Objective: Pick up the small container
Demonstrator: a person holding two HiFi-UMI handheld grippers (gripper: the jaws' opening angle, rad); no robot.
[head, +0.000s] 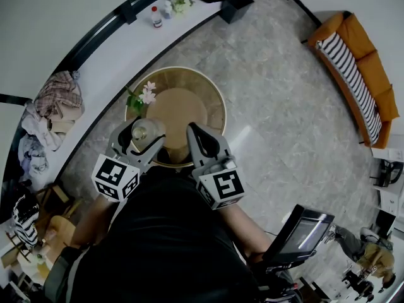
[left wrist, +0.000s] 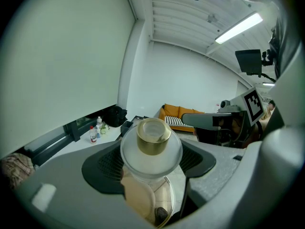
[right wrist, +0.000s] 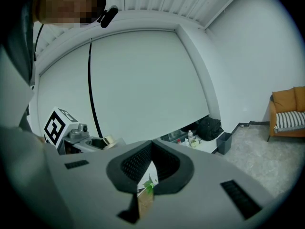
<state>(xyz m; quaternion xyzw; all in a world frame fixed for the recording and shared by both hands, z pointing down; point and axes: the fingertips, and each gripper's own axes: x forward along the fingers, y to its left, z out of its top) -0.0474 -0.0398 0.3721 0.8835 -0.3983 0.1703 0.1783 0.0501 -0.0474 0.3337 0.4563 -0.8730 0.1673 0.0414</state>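
Note:
The small container (head: pixel 139 130) is a clear round jar with a gold cap (left wrist: pixel 153 136). It is held up above the near left rim of the round wooden table (head: pixel 208 100), with my left gripper (head: pixel 141 137) shut on it. The pads (left wrist: pixel 102 166) press on its clear body from both sides. My right gripper (head: pixel 198 136) hovers just to its right over the table's near edge, its jaws shut with nothing between them. In the right gripper view the pads (right wrist: pixel 133 163) meet, and the left gripper (right wrist: pixel 71 130) with the jar's cap (right wrist: pixel 109 140) shows at the left.
A small plant with pink flowers (head: pixel 143 95) stands on the table's left rim. A long white ledge (head: pixel 113 49) with bottles (head: pixel 156 16) and heaped cloths (head: pixel 58 96) curves behind. An orange sofa (head: pixel 356 68) stands at the far right. A monitor (head: pixel 300 232) is near my right elbow.

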